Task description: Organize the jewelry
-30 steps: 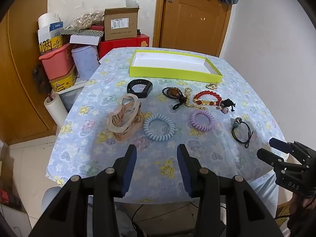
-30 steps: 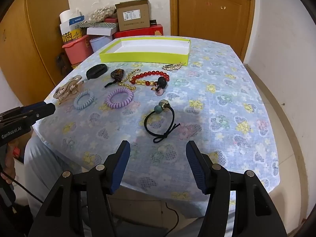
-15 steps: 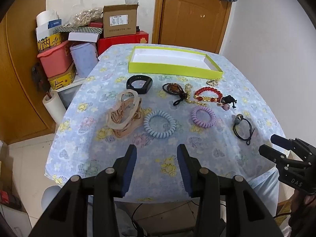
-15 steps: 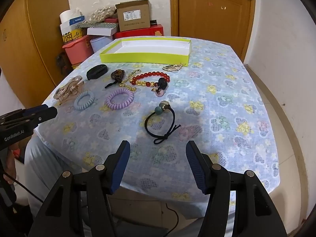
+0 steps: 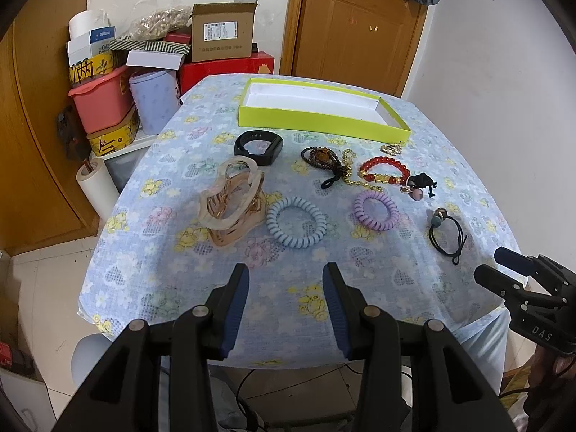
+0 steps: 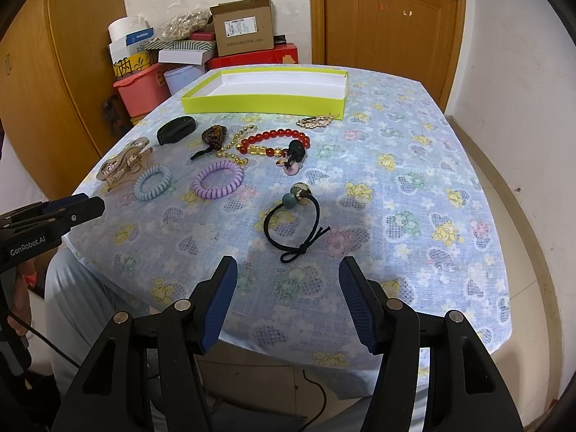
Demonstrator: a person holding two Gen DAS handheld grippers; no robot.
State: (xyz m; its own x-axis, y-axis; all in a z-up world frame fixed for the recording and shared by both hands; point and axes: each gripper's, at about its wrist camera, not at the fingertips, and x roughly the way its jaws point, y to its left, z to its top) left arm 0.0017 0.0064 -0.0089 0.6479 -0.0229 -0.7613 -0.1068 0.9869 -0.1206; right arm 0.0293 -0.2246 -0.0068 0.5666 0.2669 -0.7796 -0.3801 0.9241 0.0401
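Both tools hover over the near edge of the tabletop (image 5: 151, 273), fingers apart and gripping nothing: the left tool (image 5: 284, 306) short of the blue coil tie (image 5: 296, 222), the right tool (image 6: 288, 302) short of the black hair tie (image 6: 292, 221). The jewelry lies spread across the cloth, all outside the green tray (image 5: 320, 119) at the far side.
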